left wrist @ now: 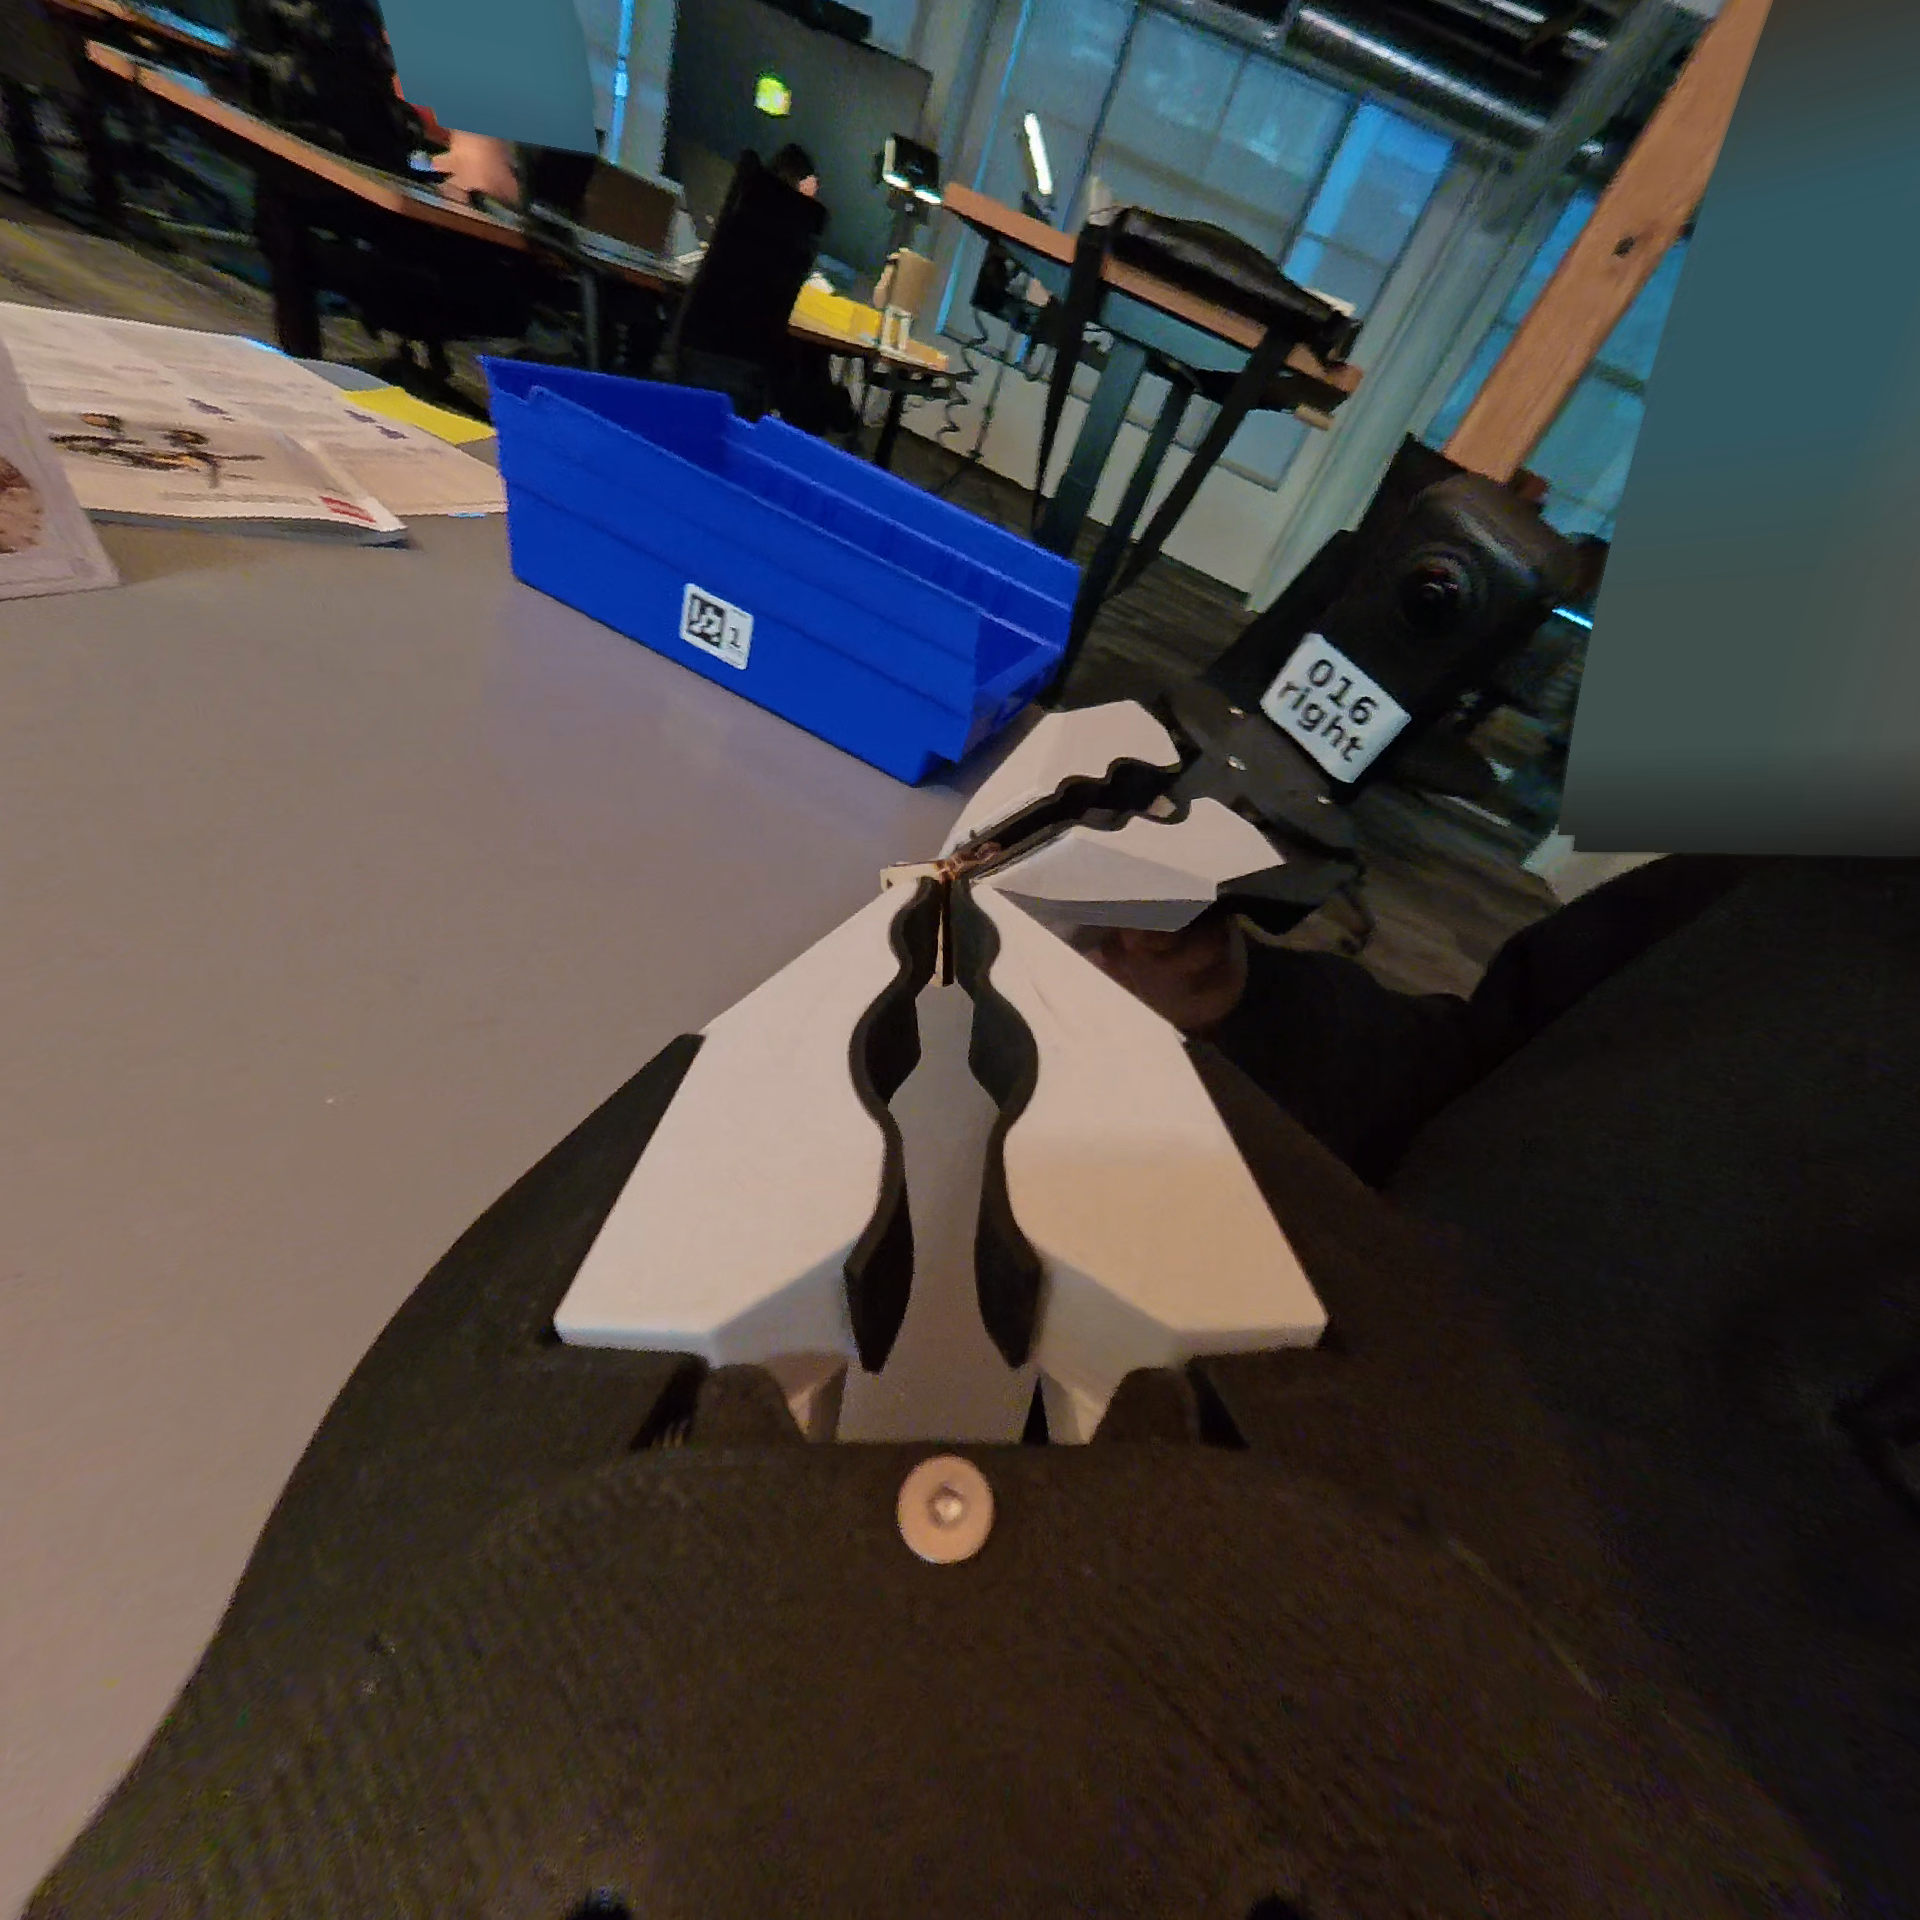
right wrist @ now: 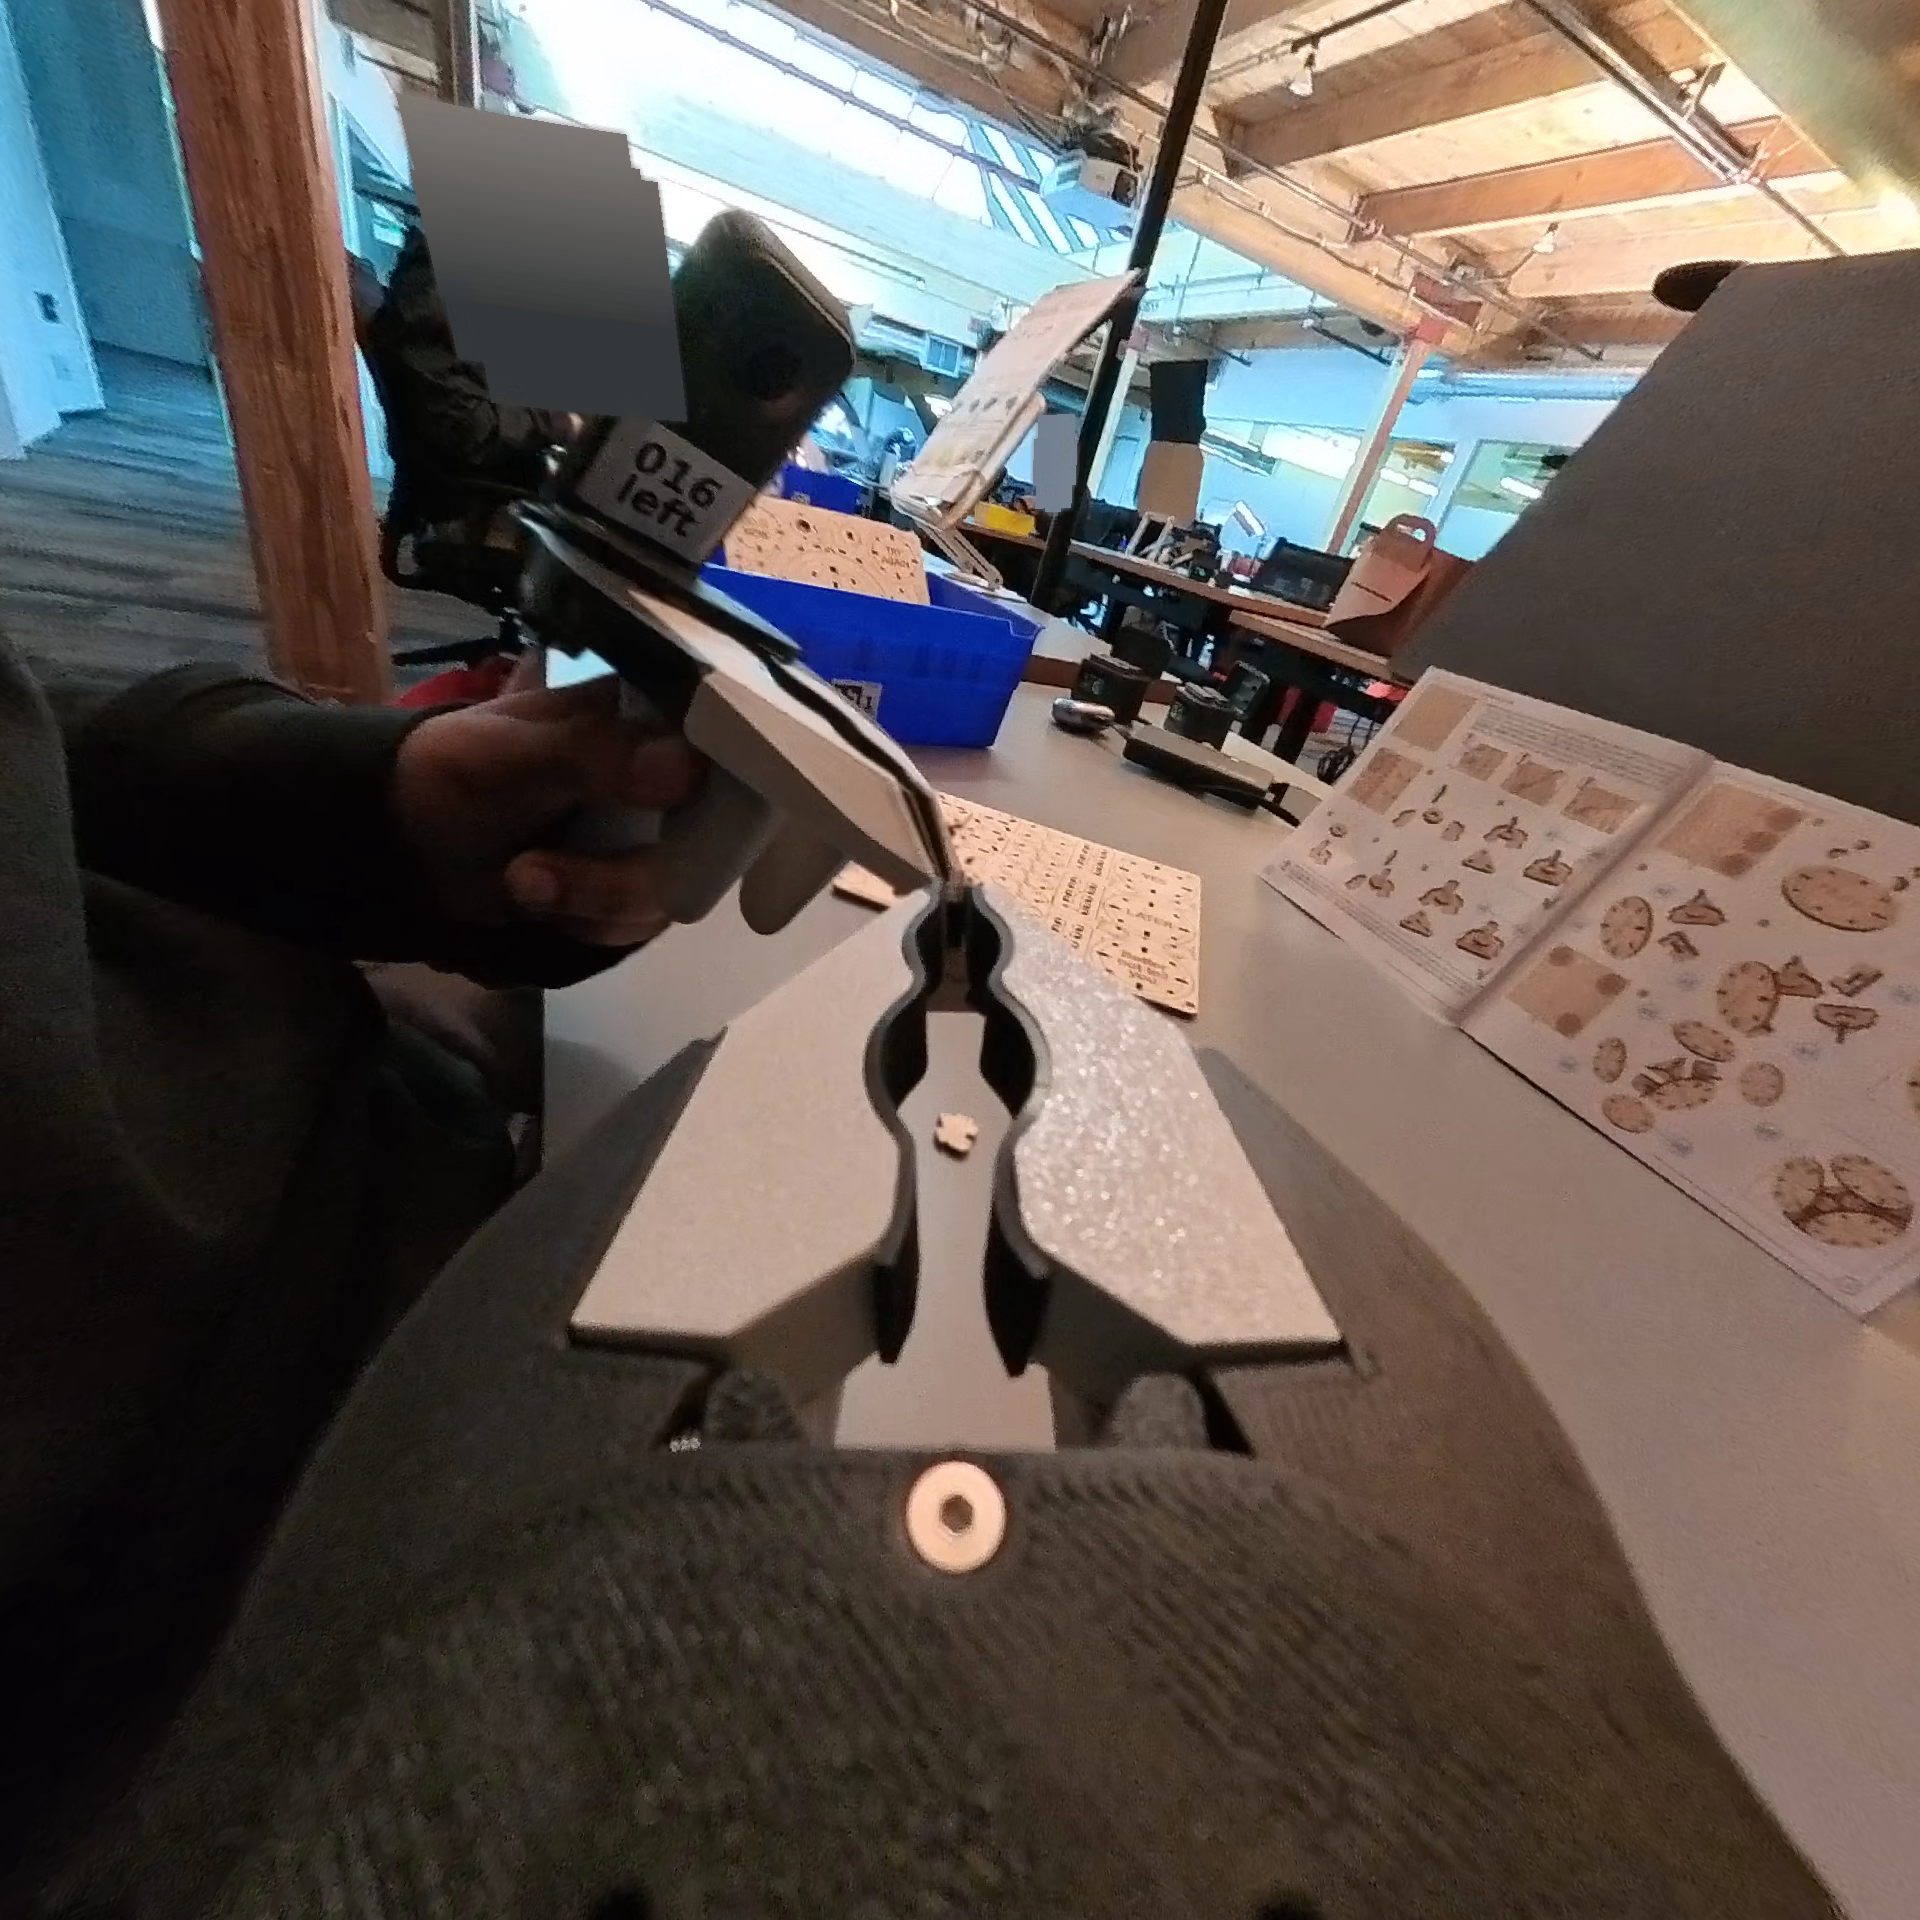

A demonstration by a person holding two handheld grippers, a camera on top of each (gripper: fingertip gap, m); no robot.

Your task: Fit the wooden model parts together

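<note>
Two grippers meet tip to tip just above the grey surface (left wrist: pixel 312 883). Left gripper (left wrist: pixel 940 914) is clenched on a thin, flat wooden piece (left wrist: pixel 943 940) that stands on its edge between the black pads. Right gripper (left wrist: pixel 971 857) comes in from the far right and is clenched too, on a small light wooden bit (left wrist: pixel 902 873) that pokes out past its tip. The two bits of wood touch where the tips meet, and it is hard to tell if they are one piece or two.

From the right side, the right gripper (right wrist: pixel 951 920) has its pads tight on a thin piece seen edge on. The left gripper (right wrist: pixel 940 868) slants down from the far left, and a hand (right wrist: pixel 561 831) in a dark sleeve grips its handle.

One tiny wooden part (right wrist: pixel 956 1130) lies on the surface below the right gripper. A flat wooden sheet (right wrist: pixel 1091 914) with cut shapes lies just past the tips. An open booklet (right wrist: pixel 1621 935) with pictures lies on the right. A blue bin (left wrist: pixel 779 561) sits farther back on the surface.
</note>
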